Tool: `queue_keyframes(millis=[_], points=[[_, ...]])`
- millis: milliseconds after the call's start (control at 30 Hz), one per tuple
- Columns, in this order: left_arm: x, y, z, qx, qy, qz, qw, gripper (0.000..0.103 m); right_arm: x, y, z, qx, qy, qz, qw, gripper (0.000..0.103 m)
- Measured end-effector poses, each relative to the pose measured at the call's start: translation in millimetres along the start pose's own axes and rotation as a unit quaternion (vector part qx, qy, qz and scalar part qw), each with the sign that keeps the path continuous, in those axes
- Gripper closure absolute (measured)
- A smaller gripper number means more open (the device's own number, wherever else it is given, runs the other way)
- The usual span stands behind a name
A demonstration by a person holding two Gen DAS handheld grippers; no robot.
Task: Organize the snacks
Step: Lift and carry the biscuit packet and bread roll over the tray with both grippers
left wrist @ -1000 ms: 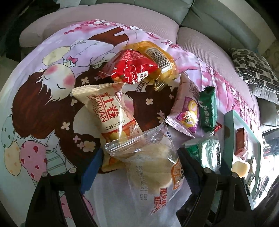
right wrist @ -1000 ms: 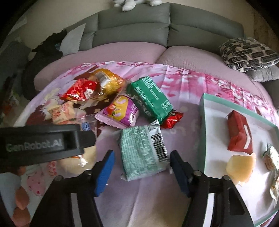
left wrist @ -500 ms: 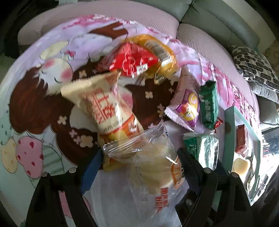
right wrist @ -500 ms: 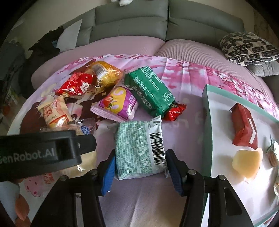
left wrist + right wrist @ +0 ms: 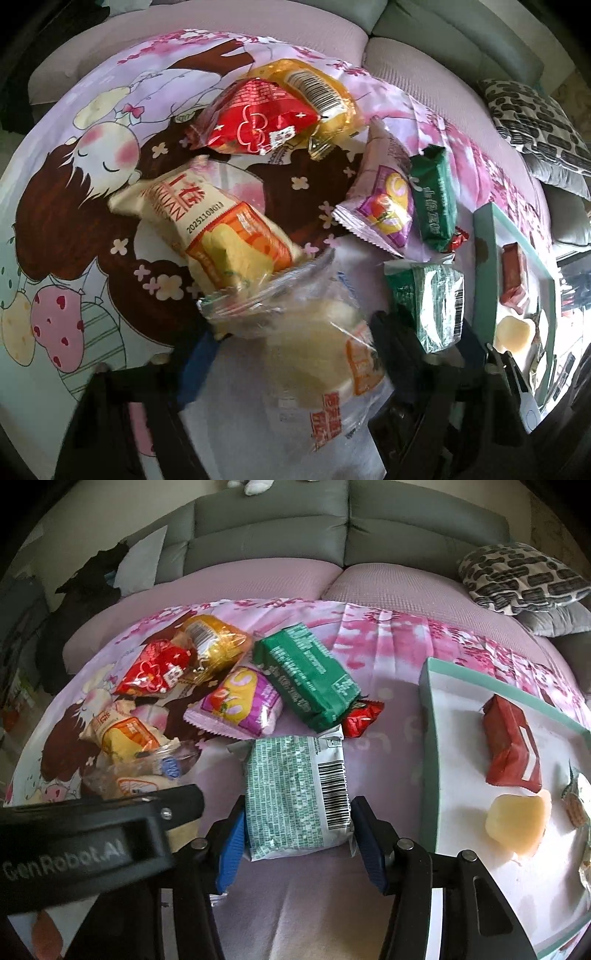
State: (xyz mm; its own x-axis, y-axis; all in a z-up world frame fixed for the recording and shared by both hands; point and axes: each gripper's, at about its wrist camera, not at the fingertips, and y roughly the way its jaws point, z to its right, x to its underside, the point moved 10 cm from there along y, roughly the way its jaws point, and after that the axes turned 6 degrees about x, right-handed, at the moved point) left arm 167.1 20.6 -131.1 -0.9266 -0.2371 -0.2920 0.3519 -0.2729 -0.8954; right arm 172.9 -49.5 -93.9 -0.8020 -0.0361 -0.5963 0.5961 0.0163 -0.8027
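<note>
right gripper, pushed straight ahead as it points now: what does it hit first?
The right gripper already straddles the pale green barcode packet; going on, it probably meets that first, then the dark green packet. Depth unclear.

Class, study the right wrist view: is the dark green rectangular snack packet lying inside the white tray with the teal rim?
No: the dark green rectangular snack packet lies on the pink printed cloth, left of the white tray with the teal rim.

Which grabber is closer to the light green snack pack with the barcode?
Right. The right gripper has a finger on each side of the light green barcoded pack. The left gripper is off to its left, around the clear-wrapped bread.
</note>
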Motion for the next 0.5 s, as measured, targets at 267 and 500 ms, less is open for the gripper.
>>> queue_keyframes(millis=[267,500], points=[[-3.4,-4.1,1.4,0.019,-0.011,0.009,0.9997,0.041,-1.9,-4.6,7.4,0.000,0.023,0.002,1.000,0.049],[-8.4,-16.2,-4.2,0.026,-0.017,0.024,0.9992,0.043,-8.4,-14.6,14.0,-0.001,0.037,0.021,0.999,0.050]])
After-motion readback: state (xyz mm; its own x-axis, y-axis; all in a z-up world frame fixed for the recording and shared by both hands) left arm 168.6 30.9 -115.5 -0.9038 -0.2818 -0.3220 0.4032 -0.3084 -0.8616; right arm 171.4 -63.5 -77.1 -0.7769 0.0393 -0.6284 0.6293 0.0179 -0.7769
